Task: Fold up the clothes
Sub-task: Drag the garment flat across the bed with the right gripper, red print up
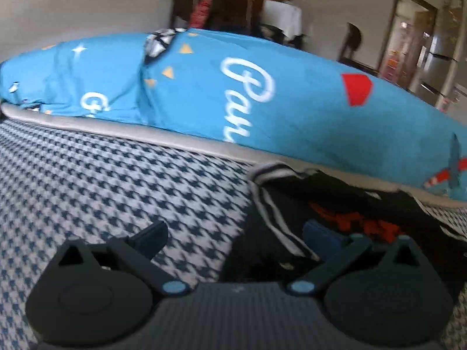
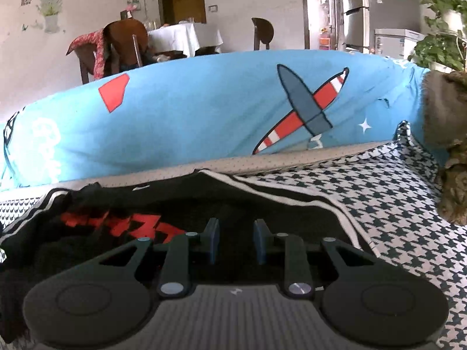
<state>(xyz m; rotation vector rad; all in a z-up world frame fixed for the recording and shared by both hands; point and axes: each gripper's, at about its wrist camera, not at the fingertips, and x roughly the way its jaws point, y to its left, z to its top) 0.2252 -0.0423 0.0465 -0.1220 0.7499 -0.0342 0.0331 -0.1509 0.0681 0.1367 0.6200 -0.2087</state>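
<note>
Here my left gripper (image 1: 236,234) is spread wide, its right finger over the black garment (image 1: 292,204). Ahead of my right gripper (image 2: 236,240), fingers apart, lies the same garment (image 2: 233,201) on the houndstooth cover (image 2: 394,204).

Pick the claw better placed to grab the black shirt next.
Right, probably. The right claw sits directly over the black shirt, jaws open with fabric between the pads. The left claw is open too, but straddles the shirt's striped edge, one finger over the checked cover.
</note>
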